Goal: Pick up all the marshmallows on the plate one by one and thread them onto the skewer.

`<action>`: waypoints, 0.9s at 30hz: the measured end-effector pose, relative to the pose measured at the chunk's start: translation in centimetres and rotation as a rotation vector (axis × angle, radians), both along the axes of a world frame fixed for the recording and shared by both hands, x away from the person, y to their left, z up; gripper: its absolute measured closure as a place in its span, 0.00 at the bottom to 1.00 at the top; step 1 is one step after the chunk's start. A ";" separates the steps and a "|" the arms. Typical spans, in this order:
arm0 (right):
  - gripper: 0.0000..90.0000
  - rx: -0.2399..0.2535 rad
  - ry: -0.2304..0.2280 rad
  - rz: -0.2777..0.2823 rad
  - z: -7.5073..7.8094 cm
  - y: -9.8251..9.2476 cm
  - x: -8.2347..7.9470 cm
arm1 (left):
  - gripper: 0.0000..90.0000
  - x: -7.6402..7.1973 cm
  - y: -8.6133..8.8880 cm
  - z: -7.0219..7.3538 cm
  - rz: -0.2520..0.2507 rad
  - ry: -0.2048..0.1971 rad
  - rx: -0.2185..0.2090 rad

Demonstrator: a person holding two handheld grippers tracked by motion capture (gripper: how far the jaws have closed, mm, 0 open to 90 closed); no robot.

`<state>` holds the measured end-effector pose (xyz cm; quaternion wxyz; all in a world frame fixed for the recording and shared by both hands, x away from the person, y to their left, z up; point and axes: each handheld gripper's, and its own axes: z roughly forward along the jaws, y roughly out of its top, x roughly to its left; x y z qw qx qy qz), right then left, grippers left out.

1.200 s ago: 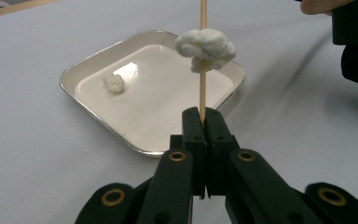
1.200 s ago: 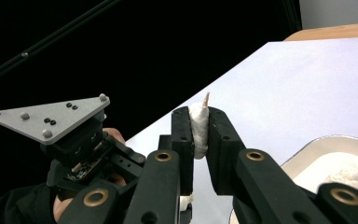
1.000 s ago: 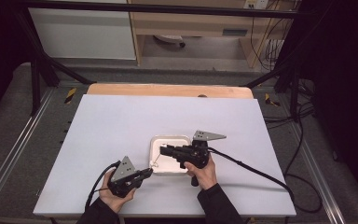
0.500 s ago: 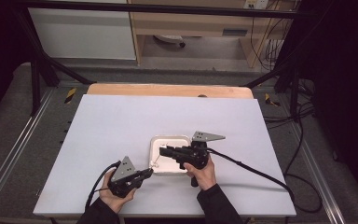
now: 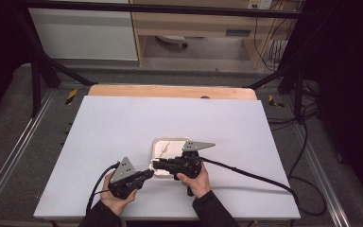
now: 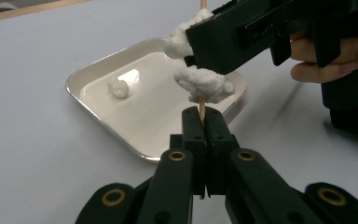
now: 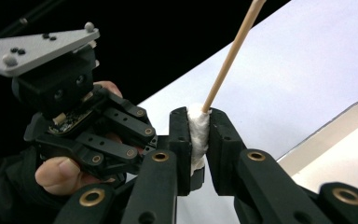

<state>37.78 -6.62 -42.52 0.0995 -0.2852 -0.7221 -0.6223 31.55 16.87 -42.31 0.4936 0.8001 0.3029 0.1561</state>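
Observation:
My left gripper [image 6: 204,120] is shut on the lower end of a thin wooden skewer [image 6: 201,106] that stands upright in it. A white fluffy piece [image 6: 205,85] is threaded on the skewer just above its jaws. Higher up sits a second white piece [image 7: 197,128], with my right gripper [image 7: 198,133] shut on it and the skewer [image 7: 230,56] rising out of its top. In the high view the left gripper [image 5: 146,174] and right gripper [image 5: 157,164] meet at the near edge of the white tray [image 5: 185,140].
The shallow white tray [image 6: 88,70] lies on the pale table [image 5: 123,123] and holds one loose white piece [image 6: 118,87]. Cables trail from both grippers to the right and left. A wooden strip [image 5: 170,91] borders the table's far edge.
My right gripper has come down a little and nearer to the left gripper, with the white piece in its jaws. The left hand has stayed where it was.

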 end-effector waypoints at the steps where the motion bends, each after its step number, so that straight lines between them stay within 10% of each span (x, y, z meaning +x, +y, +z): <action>1: 0.90 0.003 0.000 -0.004 0.1 0.0 0.0 | 0.99 0.1 0.0 0.0 -0.002 0.001 -0.004; 19: 0.31 -0.113 -0.111 -0.176 2.7 -3.0 0.8 | 0.99 0.9 1.3 0.0 0.013 0.023 -0.036; 27: 0.09 -0.282 -0.127 -0.205 1.6 -2.9 1.9 | 0.99 1.2 2.3 0.0 0.033 0.035 -0.017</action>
